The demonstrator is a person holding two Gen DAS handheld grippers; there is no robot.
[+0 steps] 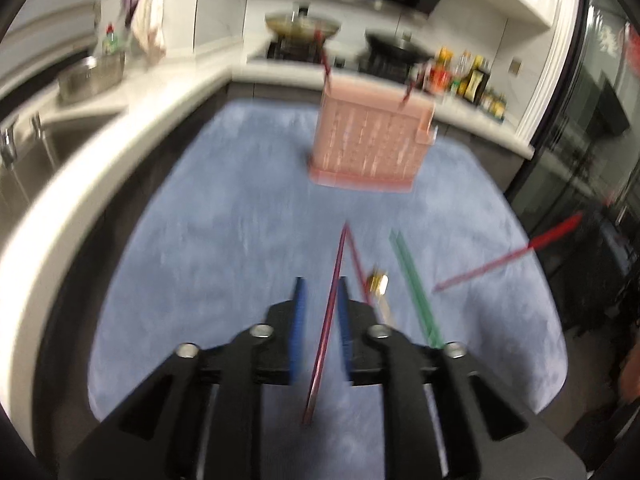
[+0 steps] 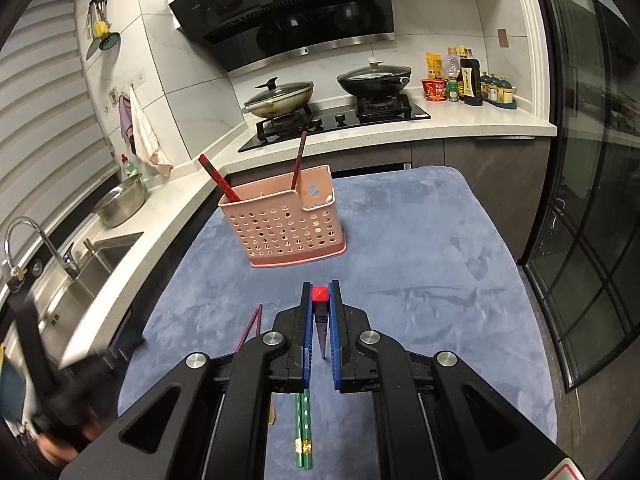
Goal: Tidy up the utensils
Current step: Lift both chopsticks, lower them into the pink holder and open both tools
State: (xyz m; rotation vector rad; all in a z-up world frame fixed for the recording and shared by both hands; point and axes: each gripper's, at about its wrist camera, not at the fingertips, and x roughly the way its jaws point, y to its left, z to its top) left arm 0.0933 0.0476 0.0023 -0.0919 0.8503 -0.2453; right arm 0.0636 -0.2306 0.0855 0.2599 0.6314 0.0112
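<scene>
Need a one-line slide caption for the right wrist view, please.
Right gripper shut on a red-tipped chopstick, facing the pink utensil basket on the blue mat.

A perforated matt pink plastic holder (image 2: 286, 224) stands on soft, napped blue cloth (image 2: 420, 248); green chopsticks (image 2: 303, 428) look glossy.

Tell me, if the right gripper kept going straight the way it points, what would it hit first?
Probably the blue mat just short of the pink basket; depth is unclear, so the right gripper might reach the basket's base instead.

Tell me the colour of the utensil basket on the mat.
Pink, perforated with round holes: the utensil basket shows best in the right wrist view.
</scene>
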